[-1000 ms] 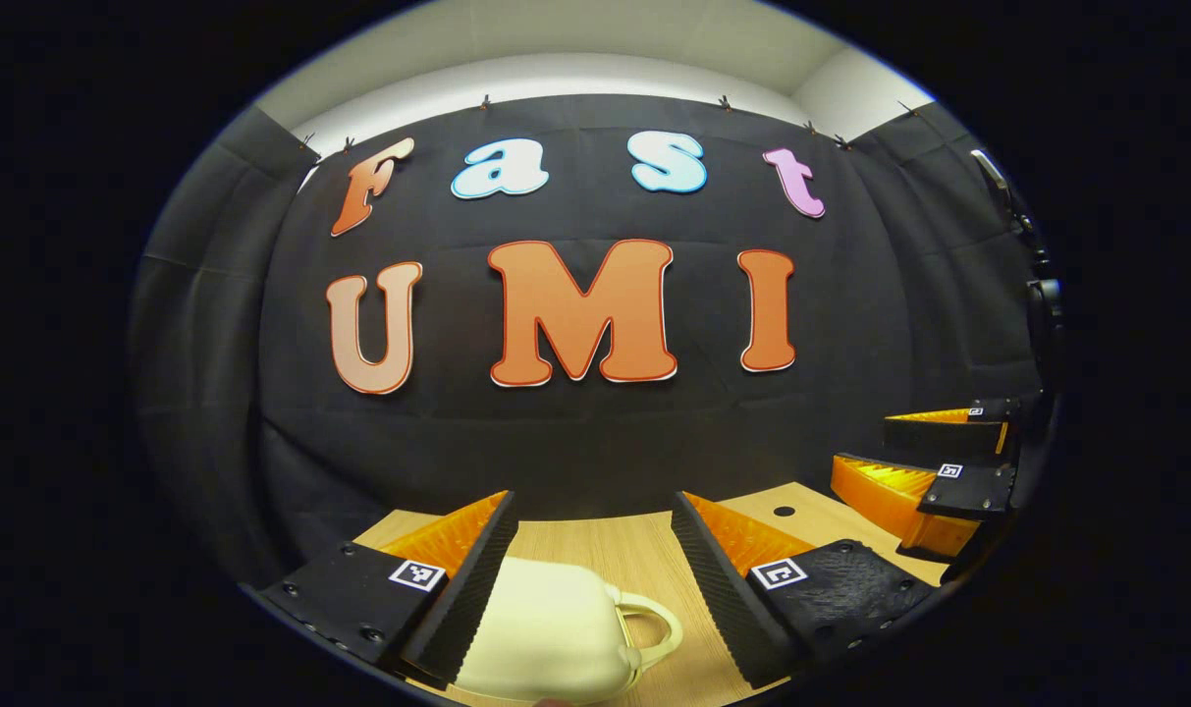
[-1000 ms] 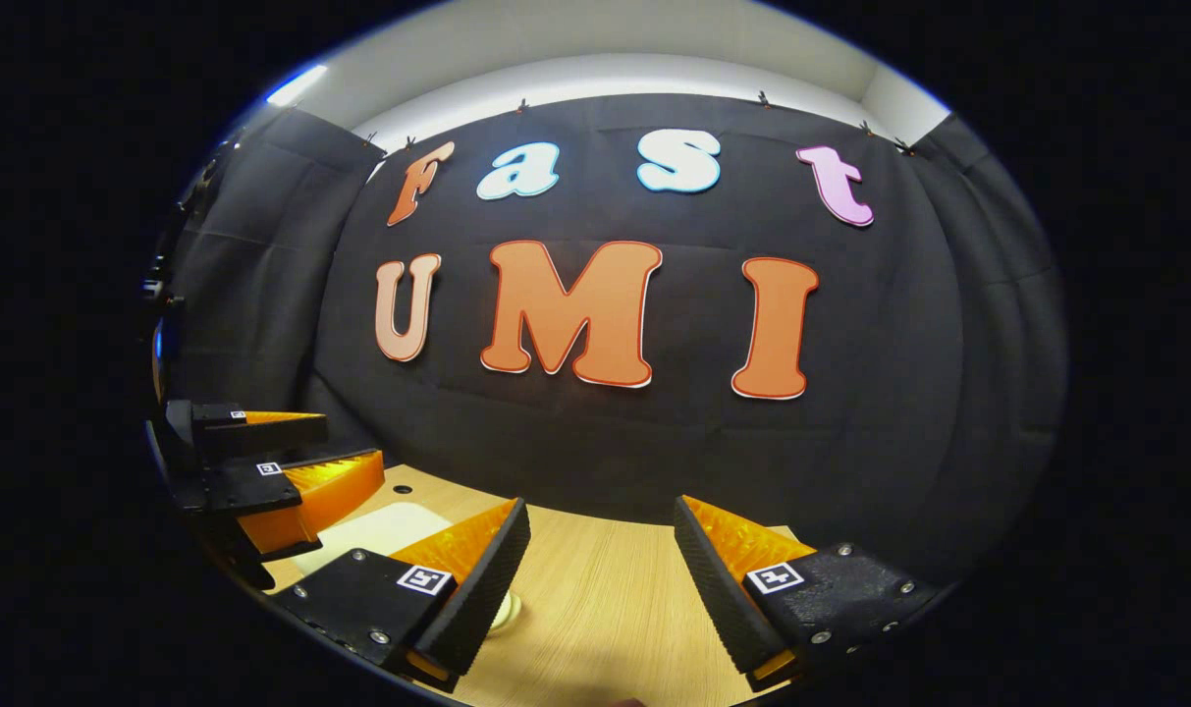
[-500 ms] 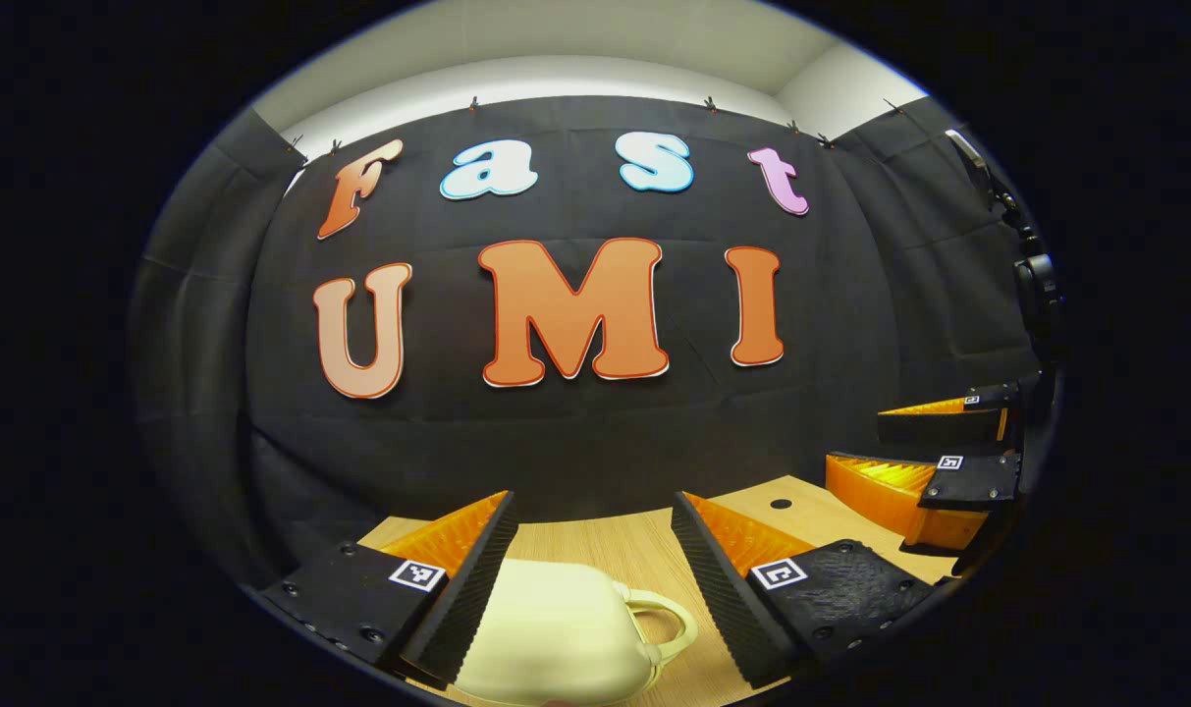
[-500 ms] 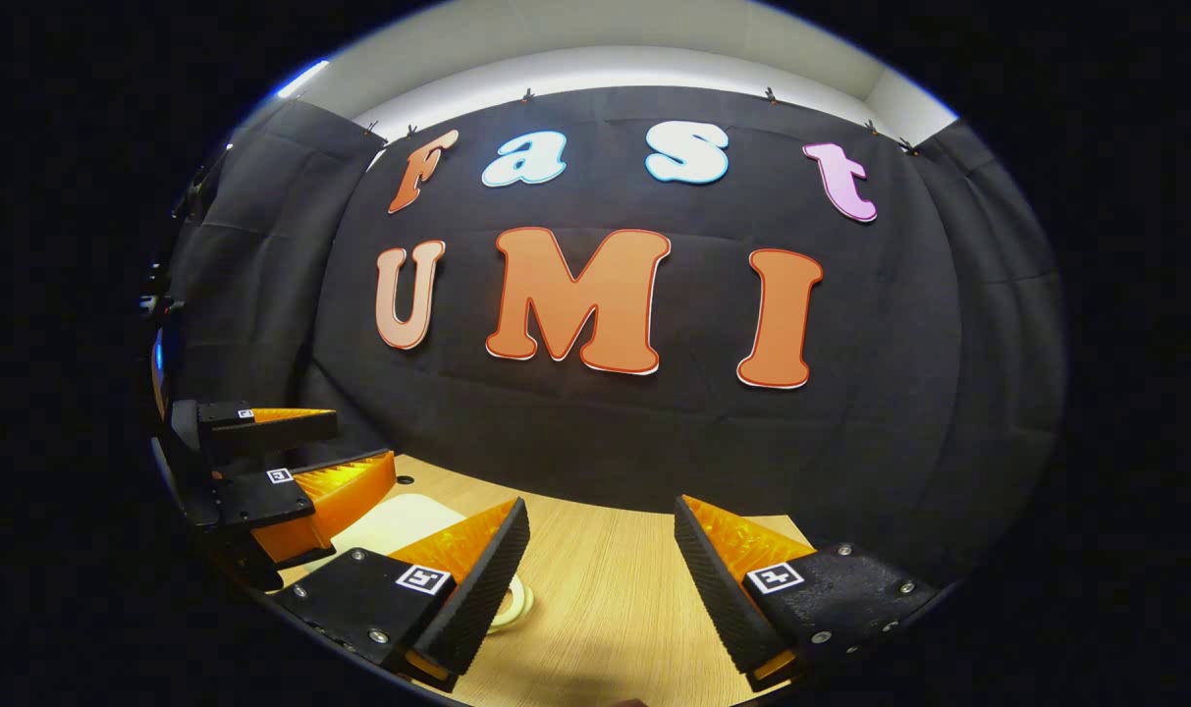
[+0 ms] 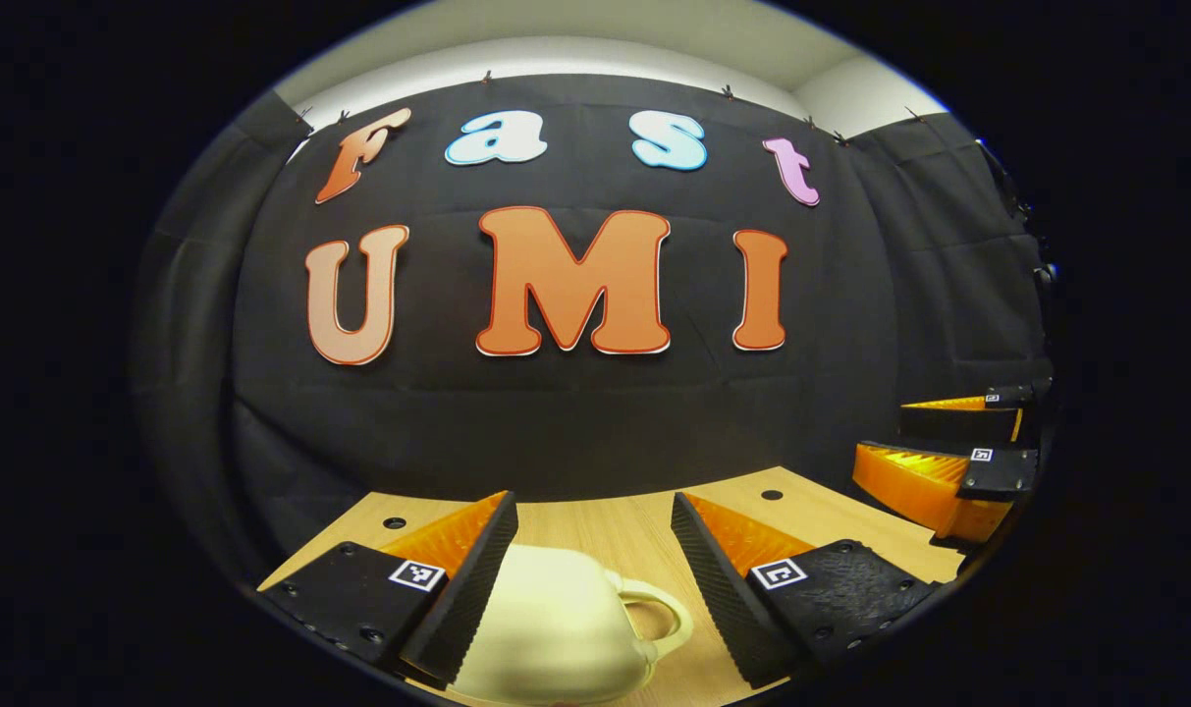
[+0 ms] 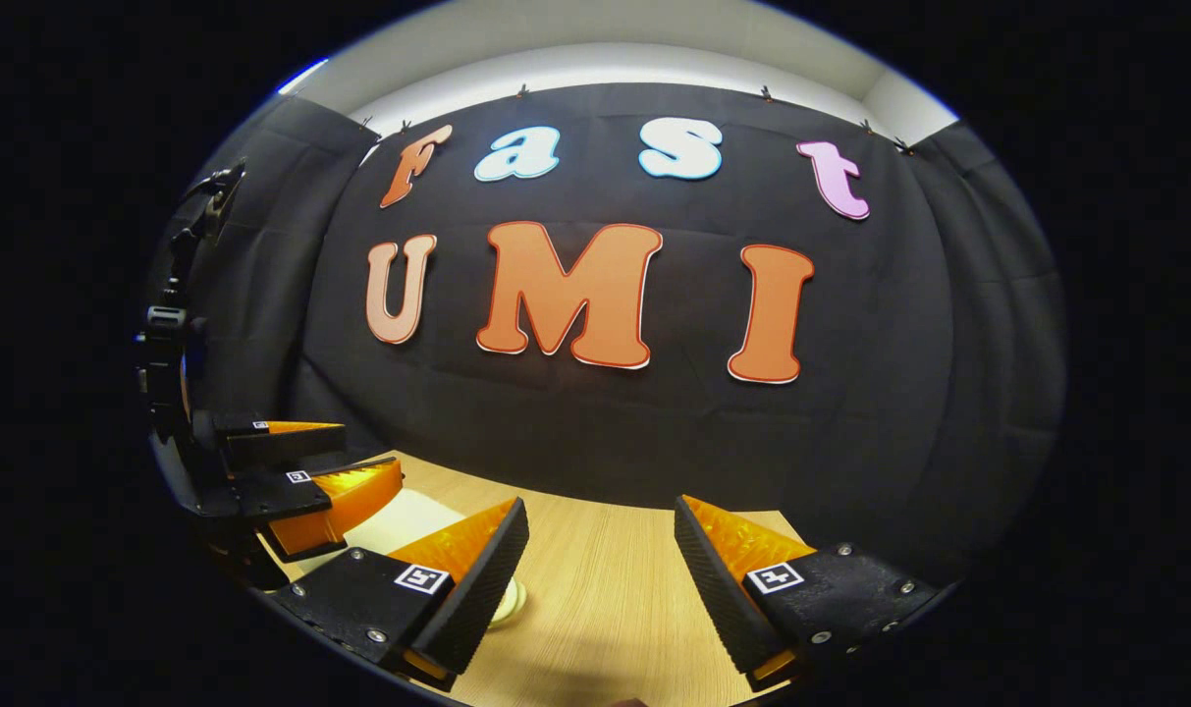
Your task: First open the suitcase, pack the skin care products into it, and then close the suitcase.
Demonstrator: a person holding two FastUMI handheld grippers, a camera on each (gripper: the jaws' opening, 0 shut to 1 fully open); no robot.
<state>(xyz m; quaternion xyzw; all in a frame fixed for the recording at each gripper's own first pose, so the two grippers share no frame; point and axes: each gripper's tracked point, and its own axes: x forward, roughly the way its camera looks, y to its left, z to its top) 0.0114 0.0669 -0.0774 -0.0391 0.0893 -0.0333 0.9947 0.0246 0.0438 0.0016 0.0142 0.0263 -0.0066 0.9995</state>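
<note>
Resting shut on table (image 6: 595, 589), cream suitcase (image 5: 546, 628); both tools' fingers apart

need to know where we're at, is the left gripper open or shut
Open. In the left gripper view the left gripper has its fingers spread, with the cream suitcase on the table showing between them.

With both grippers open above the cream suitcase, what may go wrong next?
1. The left gripper sits wide open around the suitcase near its handle; closing there may miss the handle or slip off the rounded shell.
2. The right gripper hangs close beside the left one, so the two may bump.
</note>
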